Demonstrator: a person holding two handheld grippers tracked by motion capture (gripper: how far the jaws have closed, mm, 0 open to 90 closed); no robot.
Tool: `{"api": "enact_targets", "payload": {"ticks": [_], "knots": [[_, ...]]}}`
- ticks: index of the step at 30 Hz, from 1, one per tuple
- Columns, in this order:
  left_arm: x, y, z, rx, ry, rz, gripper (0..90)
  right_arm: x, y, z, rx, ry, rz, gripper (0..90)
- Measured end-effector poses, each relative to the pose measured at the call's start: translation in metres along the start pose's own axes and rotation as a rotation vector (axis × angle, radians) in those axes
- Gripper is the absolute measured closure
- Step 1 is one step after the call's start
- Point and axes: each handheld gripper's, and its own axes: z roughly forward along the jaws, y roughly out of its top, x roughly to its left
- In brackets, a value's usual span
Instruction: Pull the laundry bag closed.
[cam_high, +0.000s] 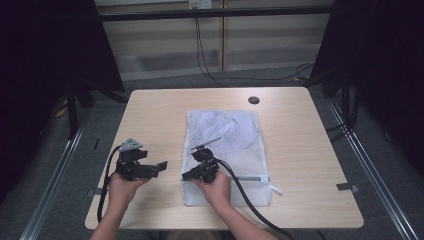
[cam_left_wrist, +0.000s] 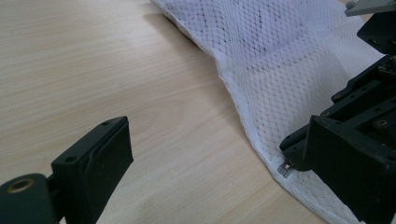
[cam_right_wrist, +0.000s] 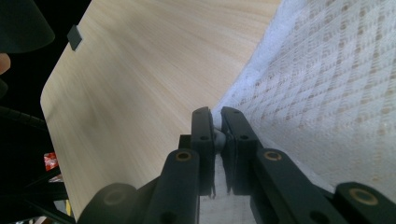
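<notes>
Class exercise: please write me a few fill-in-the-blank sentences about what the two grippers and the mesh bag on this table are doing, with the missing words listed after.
1. The right gripper has its jaws ____ on the edge of the white mesh bag.
2. The left gripper has its jaws ____, above bare wood beside the bag.
3. The bag lies ____ on the wooden table.
4. The bag's zipper pull sticks out near its ____ corner, on the person's side.

Missing words: shut; open; flat; right
</notes>
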Motion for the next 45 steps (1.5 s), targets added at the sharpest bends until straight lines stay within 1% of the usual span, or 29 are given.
{"api": "enact_targets", "payload": {"ticks": [1, 3, 4, 5, 6, 7, 8, 9, 12, 17, 18, 20, 22, 23, 24, 26, 28, 29, 30, 31, 32, 33, 34, 36, 37, 41, 43, 44, 45], "knots": [[0.0, 0.0, 0.0, 0.0, -0.001, -0.001, 8.1, 0.0, 0.0, -0.001, -0.002, 0.006, 0.008, 84.6], [-0.001, 0.0, 0.0, -0.004, -0.015, 0.001, 8.0, 0.0, 0.001, -0.006, -0.009, 0.011, 0.007, 85.9], [-0.001, 0.0, 0.0, -0.004, -0.015, 0.001, 8.0, 0.0, 0.001, -0.006, -0.009, 0.011, 0.007, 85.9], [-0.002, 0.0, 0.001, -0.01, -0.021, -0.007, 8.0, -0.001, 0.002, -0.009, -0.018, 0.021, 0.007, 86.2], [-0.002, 0.0, 0.001, -0.012, -0.023, -0.008, 8.0, -0.001, 0.002, -0.01, -0.02, 0.023, 0.02, 86.3], [-0.003, 0.0, 0.001, -0.012, -0.026, -0.01, 8.0, -0.001, 0.002, -0.01, -0.02, 0.023, 0.02, 86.3], [-0.003, 0.0, 0.001, -0.011, -0.031, -0.014, 8.0, -0.001, 0.003, -0.013, -0.029, 0.036, 0.019, 86.5], [-0.003, 0.0, 0.001, -0.011, -0.031, -0.014, 8.0, -0.001, 0.003, -0.015, -0.035, 0.038, 0.019, 86.6], [-0.004, 0.0, 0.002, -0.005, -0.043, -0.018, 8.4, -0.002, 0.003, -0.02, -0.036, 0.051, 0.026, 86.7], [-0.007, 0.0, 0.004, 0.002, -0.074, -0.024, 8.4, -0.002, 0.004, -0.027, -0.051, 0.05, 0.024, 86.8], [-0.008, 0.0, 0.005, 0.013, -0.08, -0.015, 8.4, -0.003, 0.004, -0.028, -0.052, 0.052, 0.023, 86.8], [-0.008, 0.0, 0.005, 0.015, -0.085, -0.017, 8.4, -0.003, 0.004, -0.029, -0.055, 0.055, 0.024, 86.8], [-0.01, 0.0, 0.008, 0.019, -0.108, -0.024, 8.4, -0.003, 0.005, -0.033, -0.062, 0.057, 0.023, 86.8], [-0.01, 0.0, 0.008, 0.019, -0.108, -0.024, 8.4, -0.003, 0.005, -0.033, -0.062, 0.057, 0.023, 86.8], [-0.012, 0.0, 0.009, 0.021, -0.118, -0.032, 8.5, -0.003, 0.005, -0.035, -0.063, 0.061, 0.022, 86.9], [-0.012, 0.0, 0.01, 0.024, -0.123, -0.031, 8.6, -0.003, 0.005, -0.036, -0.063, 0.061, 0.025, 86.9], [-0.014, 0.0, 0.012, 0.022, -0.145, -0.044, 8.9, -0.003, 0.005, -0.038, -0.072, 0.064, 0.025, 86.9], [-0.014, 0.0, 0.012, 0.022, -0.145, -0.044, 9.0, -0.003, 0.005, -0.038, -0.072, 0.064, 0.025, 86.9], [-0.015, 0.0, 0.013, 0.024, -0.158, -0.05, 9.3, -0.004, 0.005, -0.04, -0.074, 0.065, 0.032, 86.9], [-0.015, 0.0, 0.013, 0.024, -0.158, -0.05, 9.7, -0.004, 0.005, -0.04, -0.074, 0.065, 0.032, 86.9], [-0.016, 0.0, 0.014, 0.024, -0.168, -0.058, 9.7, -0.004, 0.006, -0.039, -0.08, 0.068, 0.028, 86.9], [-0.016, 0.0, 0.014, 0.028, -0.175, -0.062, 10.2, -0.004, 0.006, -0.04, -0.082, 0.069, 0.027, 86.9], [-0.017, -0.001, 0.016, 0.035, -0.193, -0.069, 10.5, -0.004, 0.006, -0.042, -0.082, 0.07, 0.028, 86.9], [-0.017, -0.001, 0.017, 0.043, -0.198, -0.067, 10.7, -0.004, 0.006, -0.043, -0.089, 0.07, 0.024, 86.9], [-0.018, -0.001, 0.018, 0.043, -0.203, -0.075, 10.7, -0.004, 0.006, -0.043, -0.089, 0.07, 0.024, 86.9], [-0.022, -0.002, 0.022, 0.067, -0.231, -0.077, 11.5, -0.003, 0.006, -0.046, -0.094, 0.075, 0.031, 87.0], [-0.025, -0.002, 0.026, 0.079, -0.253, -0.088, 12.1, -0.003, 0.006, -0.048, -0.1, 0.08, 0.033, 86.9], [-0.025, -0.002, 0.026, 0.079, -0.253, -0.088, 12.4, -0.003, 0.006, -0.048, -0.1, 0.08, 0.033, 86.9], [-0.026, -0.002, 0.027, 0.086, -0.264, -0.084, 12.4, -0.003, 0.006, -0.049, -0.102, 0.081, 0.035, 87.0]]}}
